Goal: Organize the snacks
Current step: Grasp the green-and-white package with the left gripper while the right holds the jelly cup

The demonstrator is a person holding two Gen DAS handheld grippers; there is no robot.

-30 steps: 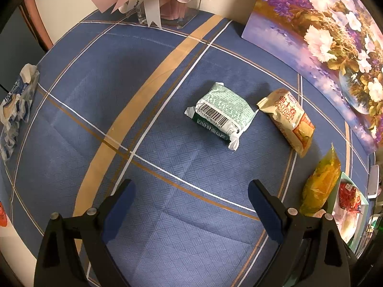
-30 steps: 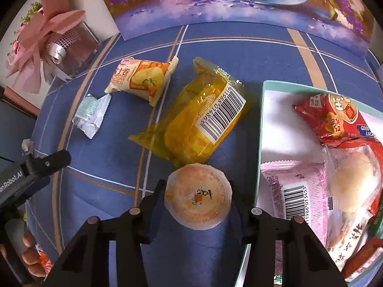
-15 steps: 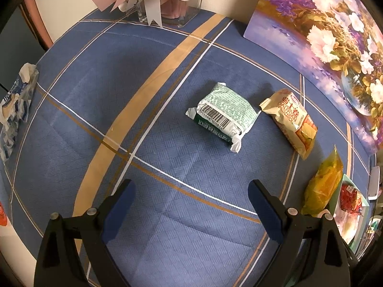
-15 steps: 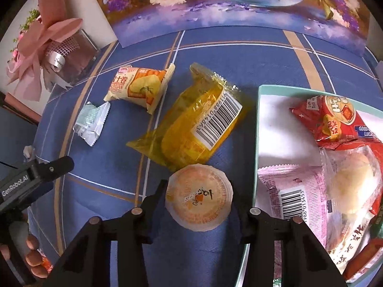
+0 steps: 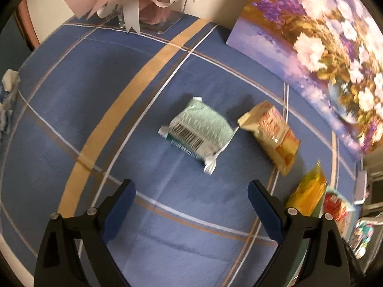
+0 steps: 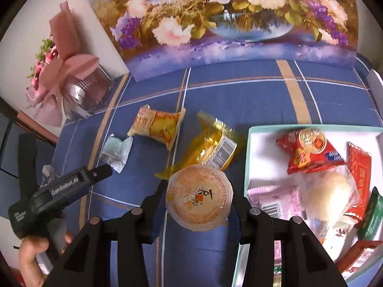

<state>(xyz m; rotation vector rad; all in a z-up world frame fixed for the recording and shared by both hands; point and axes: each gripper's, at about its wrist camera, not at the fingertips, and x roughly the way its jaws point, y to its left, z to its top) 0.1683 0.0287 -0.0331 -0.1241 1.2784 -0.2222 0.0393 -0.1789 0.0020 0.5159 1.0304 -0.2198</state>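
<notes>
Desk [image 5: 71,95] under a blue cloth crossed by tan and white stripes; a floral painting [image 6: 227,19] leans against the pale wall at the back, with a pink ribbon bouquet [image 6: 62,81] in the corner beside it.

Left gripper [image 5: 191,208] — jaws spread wide, nothing between them, hanging over bare cloth. Just beyond it lies a green snack packet [image 5: 201,131], barcode up; an orange snack packet [image 5: 273,134] sits near it, a yellow packet [image 5: 308,191] further on.

Right gripper [image 6: 196,201] — jaws pinching a round jelly cup [image 6: 198,198], lid up, off the cloth, just beside the tray.

Teal-rimmed tray [image 6: 247,157] on the desk's right side, white inside, holding red, pink and clear snack packs. Left-wrist view is motion-blurred.
</notes>
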